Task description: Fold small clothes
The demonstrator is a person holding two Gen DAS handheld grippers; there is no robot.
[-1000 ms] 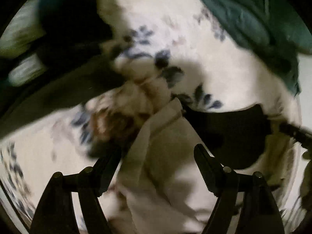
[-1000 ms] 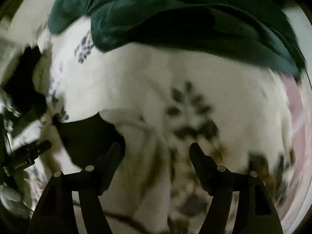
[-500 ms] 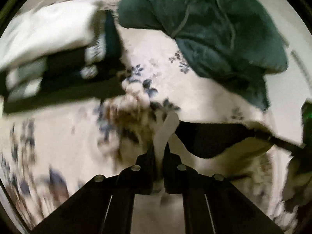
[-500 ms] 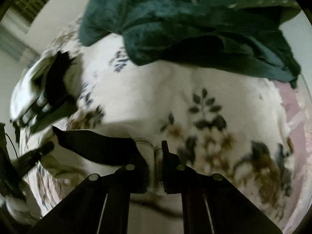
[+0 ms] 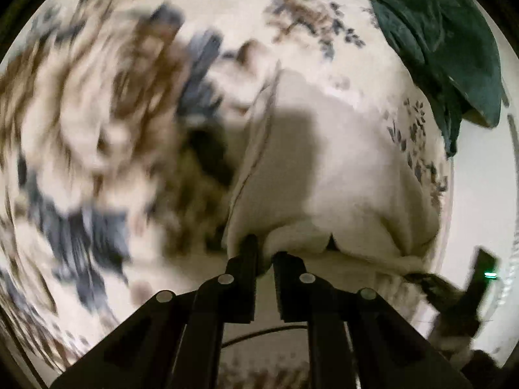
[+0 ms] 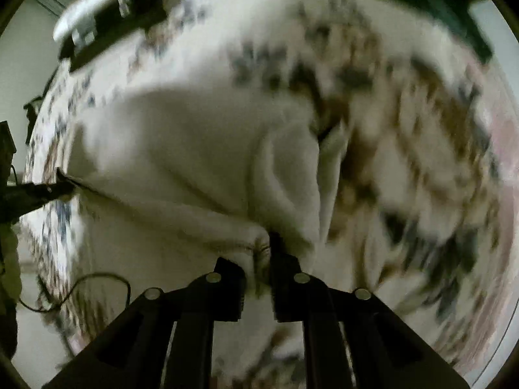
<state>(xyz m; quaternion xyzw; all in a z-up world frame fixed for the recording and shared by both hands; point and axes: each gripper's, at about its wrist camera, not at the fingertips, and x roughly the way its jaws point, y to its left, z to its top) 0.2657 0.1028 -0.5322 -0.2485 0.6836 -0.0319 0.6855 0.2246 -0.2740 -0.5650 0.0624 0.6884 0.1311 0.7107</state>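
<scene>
Cream fabric fills the middle of both wrist views: a small pale garment [image 5: 340, 175], plain and soft, hanging slack above a floral bedspread [image 5: 97, 129] printed in blue and brown. At the bottom of the left view, the left tool [image 5: 263, 253] has its two black fingers closed tight on one bunched corner of the garment's edge. In the right view, the right tool [image 6: 261, 254] is likewise clamped on the opposite corner, where the cloth puckers between its fingers. The edge between the two tools is stretched across, and the rest of the cloth droops away from them toward the bedspread; it cannot be told whether its far end touches the bed. A rumpled dark green cloth [image 5: 447, 48] lies at the far side of the bed, well apart from the held piece. Much of the bedspread is smeared by motion blur. Judging by this, folding is at an early stage: the garment is gripped and lifted, but no clean crease or finished fold is visible, and laying it down and doubling it over seems yet to come.
</scene>
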